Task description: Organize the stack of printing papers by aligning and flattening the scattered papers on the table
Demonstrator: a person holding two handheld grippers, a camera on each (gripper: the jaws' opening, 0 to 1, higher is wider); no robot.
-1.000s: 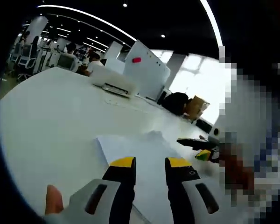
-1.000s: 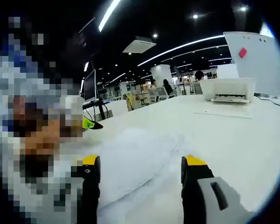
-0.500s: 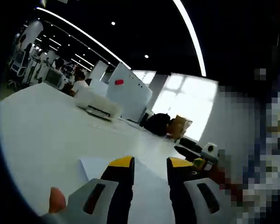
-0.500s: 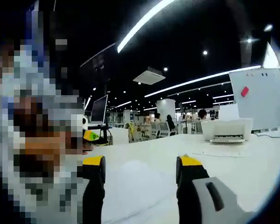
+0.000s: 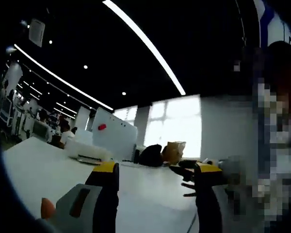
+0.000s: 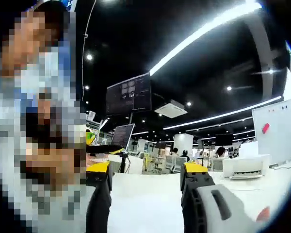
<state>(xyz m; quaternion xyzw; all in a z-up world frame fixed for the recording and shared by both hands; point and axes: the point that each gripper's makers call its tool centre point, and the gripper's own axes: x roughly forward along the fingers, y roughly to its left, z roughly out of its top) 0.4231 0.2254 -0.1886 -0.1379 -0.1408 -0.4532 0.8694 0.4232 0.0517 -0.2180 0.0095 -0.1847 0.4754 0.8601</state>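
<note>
Both views are tipped up toward the ceiling, so little of the work surface can be read. In the left gripper view the left gripper (image 5: 155, 177) stands with its fingers (image 5: 105, 170) wide apart and nothing between them; beyond and below them lies the white tabletop (image 5: 34, 165), and the pale area between the fingers may be a sheet of the papers (image 5: 150, 213), though its edges cannot be told from the surface. In the right gripper view the right gripper (image 6: 146, 177) likewise has its fingers (image 6: 194, 170) spread with nothing between them, over the same white tabletop (image 6: 145, 208); no paper edge is clear there. The other gripper (image 6: 94, 143) shows at the left of that view. Farther off sit a printer (image 6: 245, 167) and a whiteboard (image 6: 276, 131). As far as can be judged, neither gripper touches the stack now, and whether the sheets are already squared and flat cannot be told. If any aligning remains, the grippers would have to tilt back down to find the stack, which seems to lie low, near the fingertips or under them.
</note>
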